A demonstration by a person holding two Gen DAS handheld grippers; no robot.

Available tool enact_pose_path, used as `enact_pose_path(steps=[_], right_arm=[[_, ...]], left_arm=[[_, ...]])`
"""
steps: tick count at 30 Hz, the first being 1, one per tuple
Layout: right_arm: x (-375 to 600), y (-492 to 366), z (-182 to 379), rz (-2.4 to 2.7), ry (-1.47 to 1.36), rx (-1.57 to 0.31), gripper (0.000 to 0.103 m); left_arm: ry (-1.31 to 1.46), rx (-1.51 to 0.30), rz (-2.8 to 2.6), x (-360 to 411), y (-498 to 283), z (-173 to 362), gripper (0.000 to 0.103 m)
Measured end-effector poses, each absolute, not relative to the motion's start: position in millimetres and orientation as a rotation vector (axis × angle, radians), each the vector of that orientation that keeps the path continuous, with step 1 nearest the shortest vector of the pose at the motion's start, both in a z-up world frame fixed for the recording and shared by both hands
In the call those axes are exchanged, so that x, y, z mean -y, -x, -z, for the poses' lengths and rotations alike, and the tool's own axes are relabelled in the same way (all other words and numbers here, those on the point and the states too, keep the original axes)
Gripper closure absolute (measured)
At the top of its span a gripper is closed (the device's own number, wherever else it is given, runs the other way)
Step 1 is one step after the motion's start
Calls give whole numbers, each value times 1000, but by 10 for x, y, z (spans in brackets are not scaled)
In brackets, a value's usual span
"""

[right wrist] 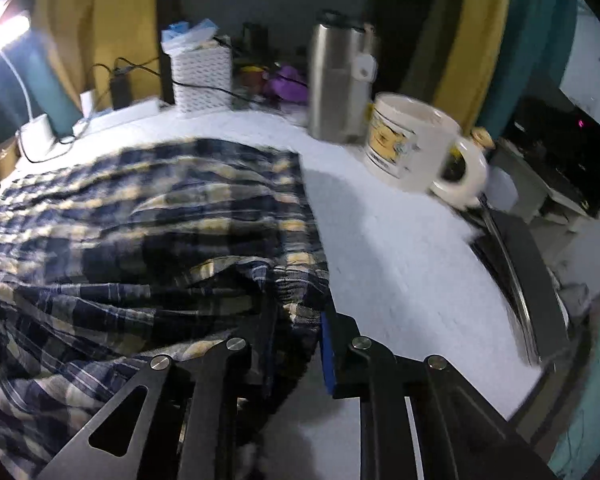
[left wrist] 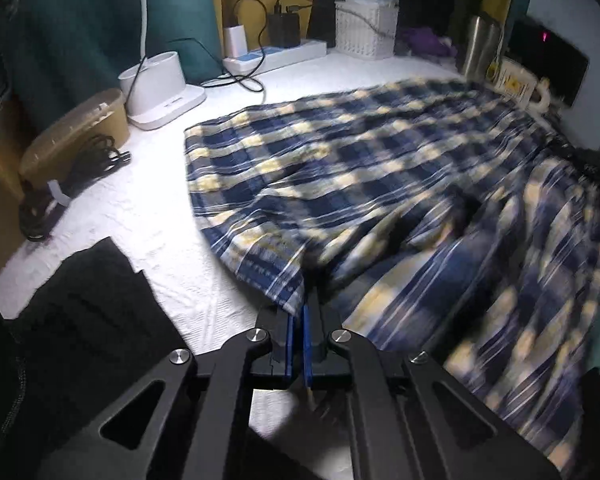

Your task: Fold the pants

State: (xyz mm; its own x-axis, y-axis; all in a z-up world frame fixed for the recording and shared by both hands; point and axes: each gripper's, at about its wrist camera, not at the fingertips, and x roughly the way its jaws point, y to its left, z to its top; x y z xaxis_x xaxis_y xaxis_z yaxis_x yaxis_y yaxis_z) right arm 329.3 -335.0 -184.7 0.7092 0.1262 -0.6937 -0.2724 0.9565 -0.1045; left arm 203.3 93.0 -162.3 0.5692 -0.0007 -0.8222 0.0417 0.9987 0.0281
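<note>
The blue, navy and yellow plaid pants lie spread over the white table cover, partly doubled over, with the near layer lifted and blurred. My left gripper is shut on a hem corner of the pants at the near left. In the right wrist view the pants fill the left half. My right gripper is shut on the gathered waistband edge, with cloth bunched between its fingers and hanging down.
A white lamp base, power strip, white basket and steel flask stand along the back. A white mug stands right of the pants. A tan box and a black cloth are at the left.
</note>
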Motion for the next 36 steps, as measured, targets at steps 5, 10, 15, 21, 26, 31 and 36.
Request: enact_pose_path(steps=[5,10,15,21,26,31,36], right_arm=[[3358,-3202,1832,-209,191,-720,77],[3463,-2937,1684,-235,179,-642,13],[3580,-2567,1560,-226,199,-589,13],[3733,-2155,1517,-209,232,-555,13],[3833,-1906,1630,-183,265,-565,13],[3779,-1767,1821,-177,369,-587,12],[3495,-1699,1934,-212,519,-560,9]], left_arm=[[-28,-944,-43,-1059,-2012,1608,101],[-21,-861,-102,-1061,-1722,1384,100],[-11,-794,-118,-976,-1353,1219,67],[16,-731,-54,-693,-970,1085,62],[7,-706,22,-418,-765,1090,61],[-6,-701,53,-252,-601,1144,46],[-19,-722,62,-201,-553,1242,46]])
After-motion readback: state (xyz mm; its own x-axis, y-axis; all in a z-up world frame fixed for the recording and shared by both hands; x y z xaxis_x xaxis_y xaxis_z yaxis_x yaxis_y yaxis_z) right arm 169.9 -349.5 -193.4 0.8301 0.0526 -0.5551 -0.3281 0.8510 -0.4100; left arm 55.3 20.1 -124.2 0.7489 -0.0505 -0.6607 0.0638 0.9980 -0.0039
